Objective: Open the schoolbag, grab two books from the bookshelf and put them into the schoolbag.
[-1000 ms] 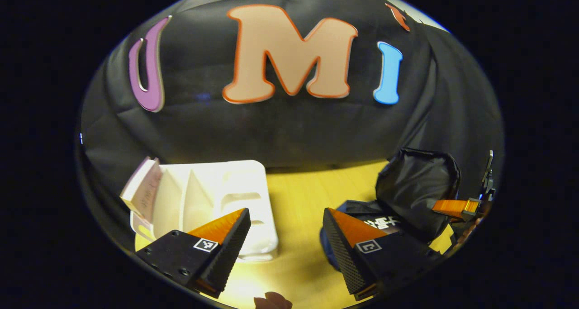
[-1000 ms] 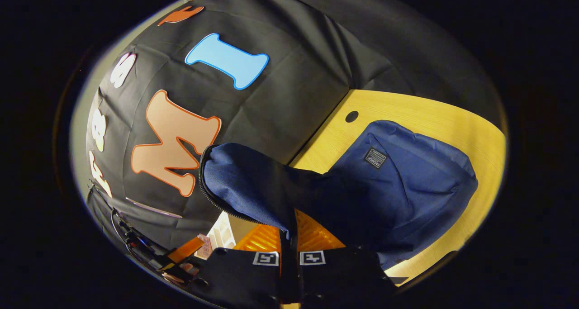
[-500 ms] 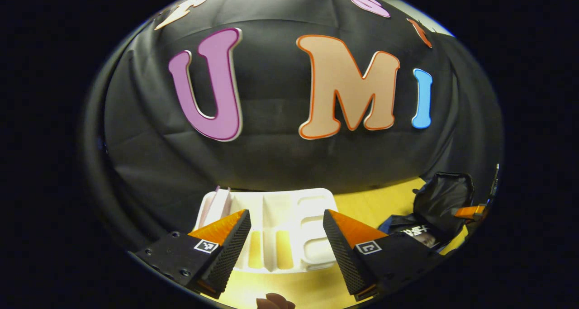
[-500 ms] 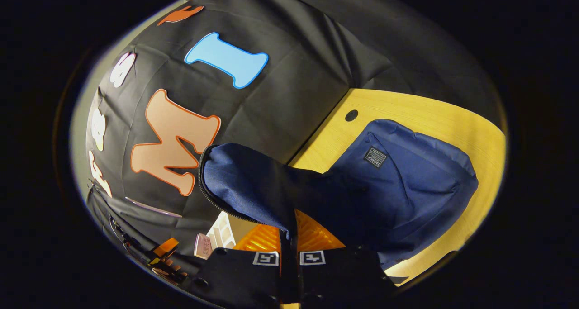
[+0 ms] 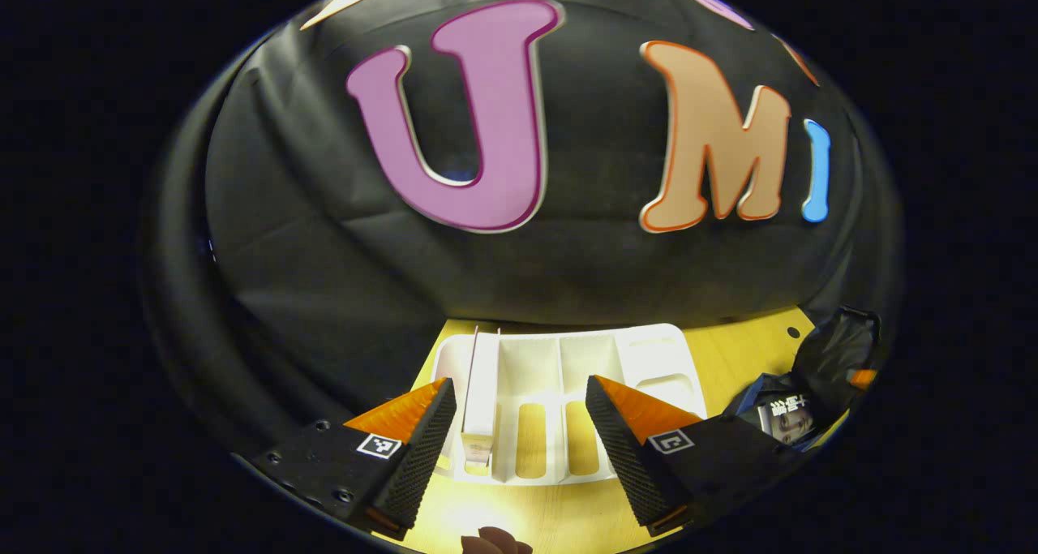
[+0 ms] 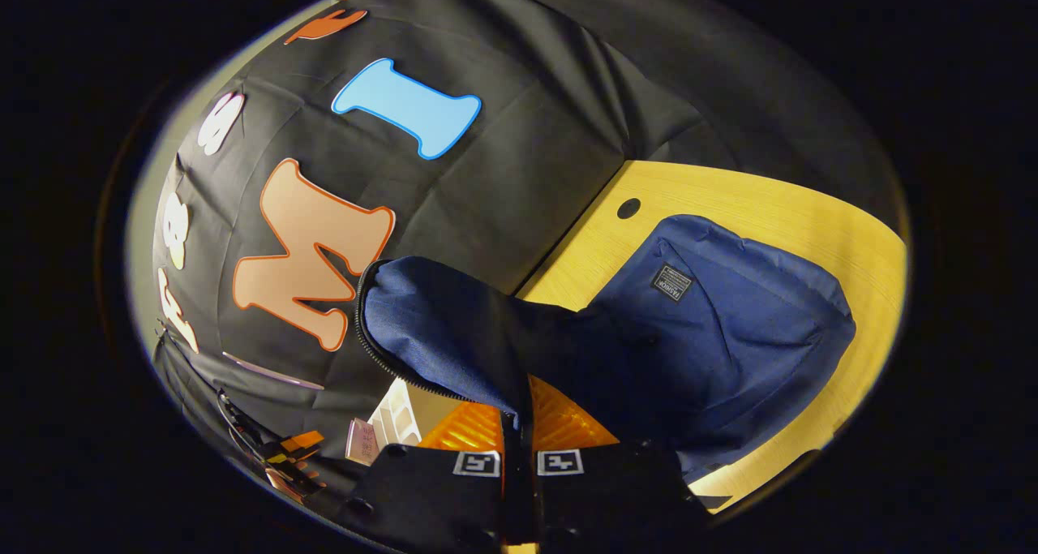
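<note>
A: Closest in, the left gripper view has the left gripper (image 5: 519,424) with its two fingers spread wide and nothing between them, hovering above the yellow wooden table (image 5: 527,530).

B: And just past those fingers stands the white plastic slotted bookshelf (image 5: 657,359), with one thin pale book (image 5: 480,384) upright in its leftmost slot (cover too edge-on to make out).

A: Off to the right of the shelf, the dark blue fabric schoolbag (image 5: 835,359) lies with its mouth gaping, and a printed book cover (image 5: 787,418) shows inside it.

B: Over to the right gripper view: the right gripper (image 6: 519,432) has its fingers pressed together on the zippered edge of the schoolbag flap (image 6: 438,327), holding that flap raised.

A: Beyond the flap, the bag's body (image 6: 730,327) lies on the table (image 6: 730,197), a small label patch (image 6: 672,281) on its front.

B: Farther back, a round dark hole (image 6: 628,208) in the tabletop sits near the black cloth wall (image 6: 527,148).
</note>
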{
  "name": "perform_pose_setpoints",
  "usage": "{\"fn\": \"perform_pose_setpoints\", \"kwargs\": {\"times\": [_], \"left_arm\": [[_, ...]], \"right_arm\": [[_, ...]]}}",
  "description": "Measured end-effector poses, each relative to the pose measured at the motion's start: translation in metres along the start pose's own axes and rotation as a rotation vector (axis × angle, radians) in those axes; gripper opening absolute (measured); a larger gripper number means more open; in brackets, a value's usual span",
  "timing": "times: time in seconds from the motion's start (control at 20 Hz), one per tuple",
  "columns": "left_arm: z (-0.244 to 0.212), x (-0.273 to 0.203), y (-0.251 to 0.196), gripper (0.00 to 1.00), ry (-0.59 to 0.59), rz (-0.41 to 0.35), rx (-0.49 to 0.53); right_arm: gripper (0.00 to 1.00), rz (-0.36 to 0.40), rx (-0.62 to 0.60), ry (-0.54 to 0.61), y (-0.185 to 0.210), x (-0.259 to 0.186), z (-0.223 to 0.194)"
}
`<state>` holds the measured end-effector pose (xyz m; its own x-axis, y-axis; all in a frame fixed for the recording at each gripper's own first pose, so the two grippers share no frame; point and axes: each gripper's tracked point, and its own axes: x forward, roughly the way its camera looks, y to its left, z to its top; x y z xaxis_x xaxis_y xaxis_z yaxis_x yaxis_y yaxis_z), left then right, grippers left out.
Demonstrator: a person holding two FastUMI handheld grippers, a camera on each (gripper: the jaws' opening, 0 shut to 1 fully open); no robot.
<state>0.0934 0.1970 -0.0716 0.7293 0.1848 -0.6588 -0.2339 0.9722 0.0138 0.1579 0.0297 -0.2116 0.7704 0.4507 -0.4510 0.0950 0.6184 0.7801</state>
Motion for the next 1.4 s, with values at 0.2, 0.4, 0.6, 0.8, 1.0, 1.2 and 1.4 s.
{"fn": "perform_pose_setpoints", "kwargs": {"times": [0.2,0.4,0.6,0.8,1.0,1.2,1.4], "left_arm": [[-0.025,0.035,0.018,0.93,0.154,0.009,-0.035],[-0.037,0.058,0.04,0.93,0.233,0.056,0.015],[-0.054,0.075,0.041,0.93,0.3,0.064,0.01],[-0.064,0.085,0.051,0.92,0.339,0.081,0.02],[-0.07,0.089,0.053,0.93,0.375,0.096,0.008],[-0.072,0.092,0.054,0.92,0.395,0.089,-0.014],[-0.083,0.095,0.064,0.84,0.444,0.103,-0.003]], "right_arm": [[0.03,-0.002,-0.001,-0.004,-0.001,-0.002,0.002],[0.03,-0.006,0.002,-0.009,-0.001,-0.002,0.003],[0.03,-0.006,-0.002,-0.016,-0.002,-0.004,0.004],[0.03,-0.008,0.006,-0.021,-0.003,-0.005,0.006],[0.03,-0.008,0.003,-0.023,-0.004,-0.005,0.006],[0.03,-0.009,0.012,-0.021,-0.006,-0.006,0.005],[0.03,-0.011,0.011,-0.024,-0.007,-0.006,0.006]]}}
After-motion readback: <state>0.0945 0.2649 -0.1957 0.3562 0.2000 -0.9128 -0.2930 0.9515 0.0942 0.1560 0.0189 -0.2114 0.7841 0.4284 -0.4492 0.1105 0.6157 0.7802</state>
